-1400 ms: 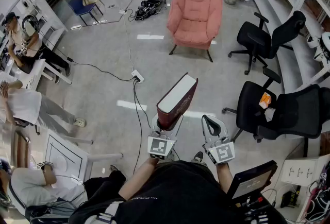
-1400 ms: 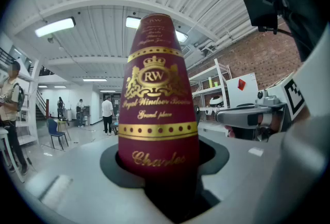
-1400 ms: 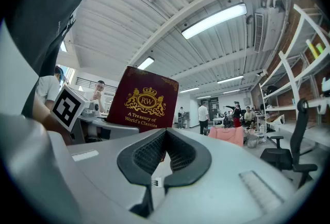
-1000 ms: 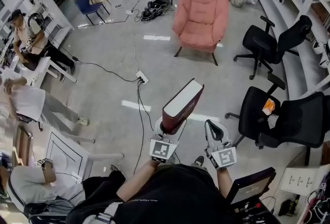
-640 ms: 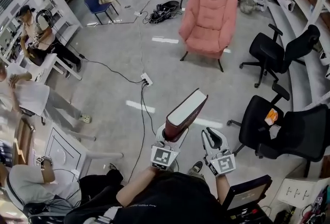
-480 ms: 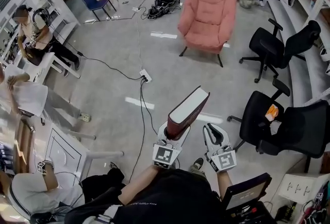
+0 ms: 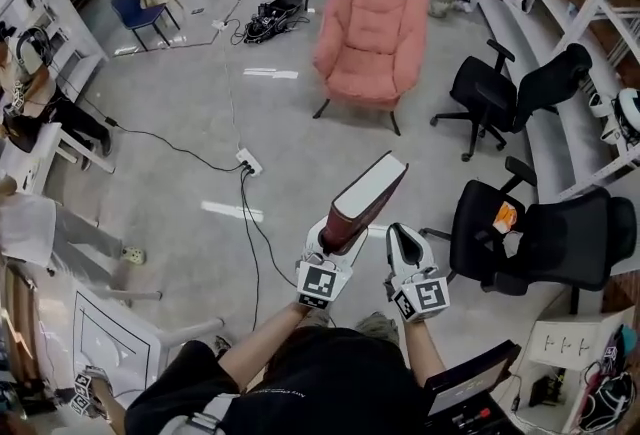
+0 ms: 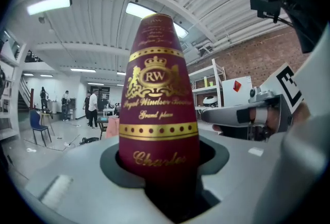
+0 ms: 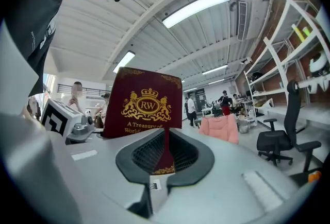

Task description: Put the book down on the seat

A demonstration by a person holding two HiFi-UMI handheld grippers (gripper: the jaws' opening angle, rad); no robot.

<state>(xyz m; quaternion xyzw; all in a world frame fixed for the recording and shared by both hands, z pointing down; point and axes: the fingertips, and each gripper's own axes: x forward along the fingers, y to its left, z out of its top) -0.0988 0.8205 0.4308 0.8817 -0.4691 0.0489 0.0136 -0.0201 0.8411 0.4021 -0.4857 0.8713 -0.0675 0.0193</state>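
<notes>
1. Left hand-held gripper (image 7: 335, 241) is clamped on the lower end of the book (image 7: 362, 203); the left gripper view shows both jaws pressed against the book's sides.
2. The book is dark red with gold print and a gold "RW" crest, with pale page edges. It is in the air over the floor (image 7: 180, 173), tilted up and away from the person.
3. Right hand-held gripper (image 7: 399, 241) is just beside the left one, with a gap between it and the book. Its jaws have just closed together and nothing is clamped. The book's cover shows behind the thin slit between them.
4. The pink armchair (image 7: 370, 33) stands ahead, well apart from the book, and nothing is visible on its seat.
5. The black office chair (image 7: 520, 243) to the right of the grippers has a small orange item (image 7: 506, 216) on its seat. A second black office chair (image 7: 500, 88) stands farther back.
6. A white power strip (image 7: 246, 161) and cables lie on the floor to the left of the book.
7. The person's forearms and dark top fill the bottom edge of the head view.
</notes>
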